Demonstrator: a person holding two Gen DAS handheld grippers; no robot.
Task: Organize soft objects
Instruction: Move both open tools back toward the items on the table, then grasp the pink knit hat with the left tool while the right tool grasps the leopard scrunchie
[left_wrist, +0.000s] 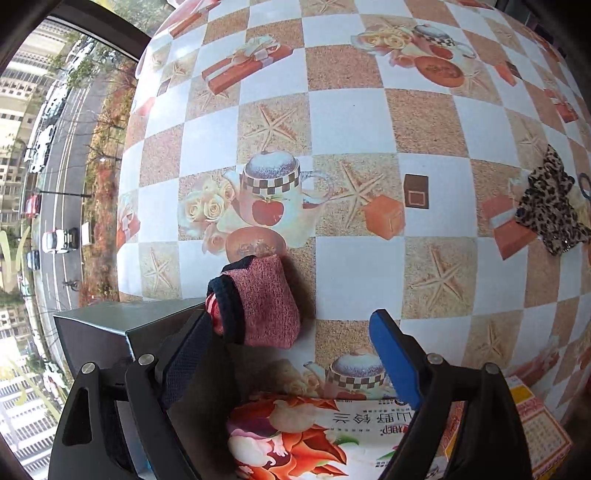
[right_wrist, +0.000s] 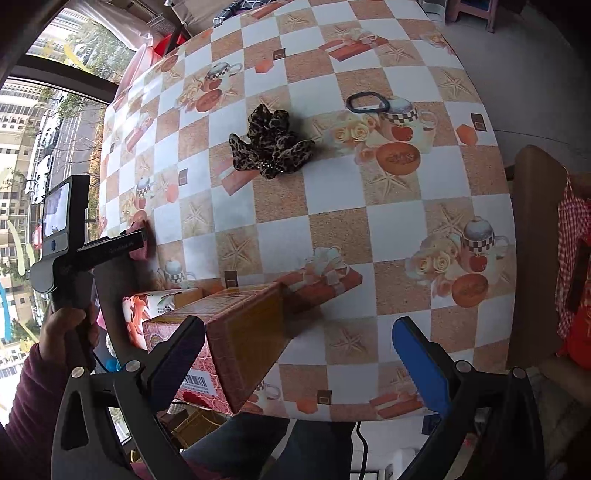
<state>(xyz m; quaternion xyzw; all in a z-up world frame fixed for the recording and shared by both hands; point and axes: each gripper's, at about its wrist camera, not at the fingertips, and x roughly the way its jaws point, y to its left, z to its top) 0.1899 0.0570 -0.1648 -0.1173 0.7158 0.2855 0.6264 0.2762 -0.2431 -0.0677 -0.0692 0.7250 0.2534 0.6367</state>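
So the left gripper (left_wrist: 291, 354) is pointing down at the table with its jaws spread wide, nothing between the pads. Just past its dark left finger (left_wrist: 184, 362) sits the rolled-up pink knit cloth with a dark navy band (left_wrist: 266, 301), lying on the checkered vinyl tablecloth with teapot and starfish prints (left_wrist: 354, 122) right next to a dark grey box (left_wrist: 110, 325). Only the left wrist view shows that roll properly; from the right wrist view it's just a pink sliver (right_wrist: 142, 242) behind the left gripper's body (a hand in a maroon sleeve (right_wrist: 68, 325) holds that one).

The right gripper (right_wrist: 299, 354) is spread wide too and holds nothing, hanging over the near table edge beside a red and yellow patterned cardboard box (right_wrist: 236, 332). The right view alone shows the crumpled leopard-print fabric scrunchie (right_wrist: 271, 146) whole, mid-table, with a thin black hair-tie loop (right_wrist: 367, 101) a bit beyond it, the two apart. In the left view the scrunchie (left_wrist: 552, 201) is squashed against the right border.

Room-wise: the middle of the table is bare cloth all around the scrunchie. The boxes, including a flower-printed one (left_wrist: 295, 435), crowd the near left corner by the window.
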